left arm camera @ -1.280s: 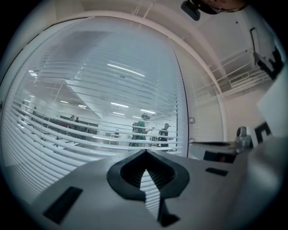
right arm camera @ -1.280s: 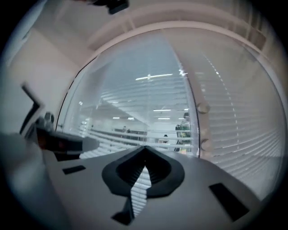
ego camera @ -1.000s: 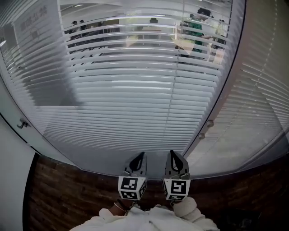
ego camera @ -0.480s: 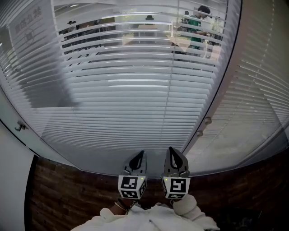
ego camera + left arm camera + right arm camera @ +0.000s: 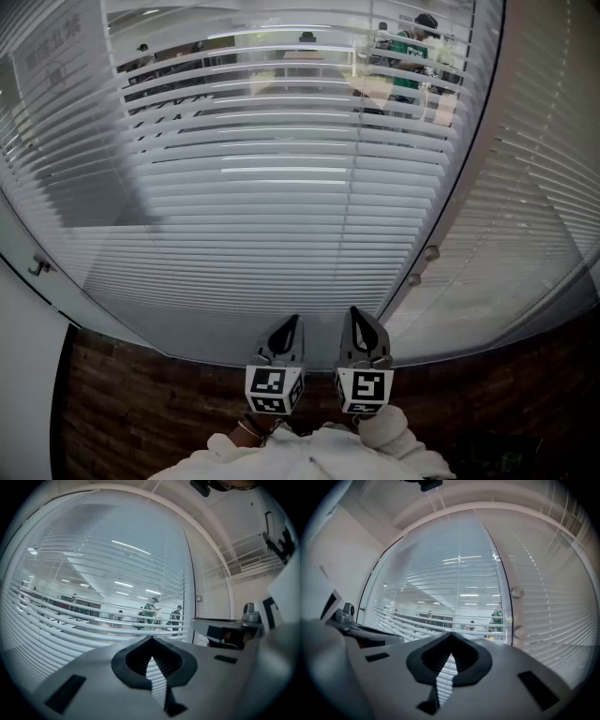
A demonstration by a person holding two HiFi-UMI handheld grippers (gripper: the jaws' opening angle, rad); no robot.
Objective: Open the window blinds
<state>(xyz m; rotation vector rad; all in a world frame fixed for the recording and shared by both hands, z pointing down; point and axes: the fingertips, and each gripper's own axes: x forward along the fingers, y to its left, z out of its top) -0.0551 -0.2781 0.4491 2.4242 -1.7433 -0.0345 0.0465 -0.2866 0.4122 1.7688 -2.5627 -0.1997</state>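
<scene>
Two grippers were held side by side, both pointing at the window. The left gripper had its jaws together with nothing caught in them; only white slats showed through the small gap behind the tips. The right gripper was likewise closed and empty. In the head view each carried its marker cube on the end nearest the person, and white sleeves showed at the bottom edge. Neither gripper touched the slats; both sat apart from them, near the foot of the window, where a dark brick-patterned surface lay below the glass.

The window blinds, white and horizontal, hung directly ahead and covered the wide centre pane. Through the gaps between the upper slats a lit room with a person in green could be seen, while lower down the slats read as a nearly solid white sheet. Just right of this pane ran a pale frame post bearing two round knobs, one above the other. Beyond the post, a second set of blinds covered the next pane.
</scene>
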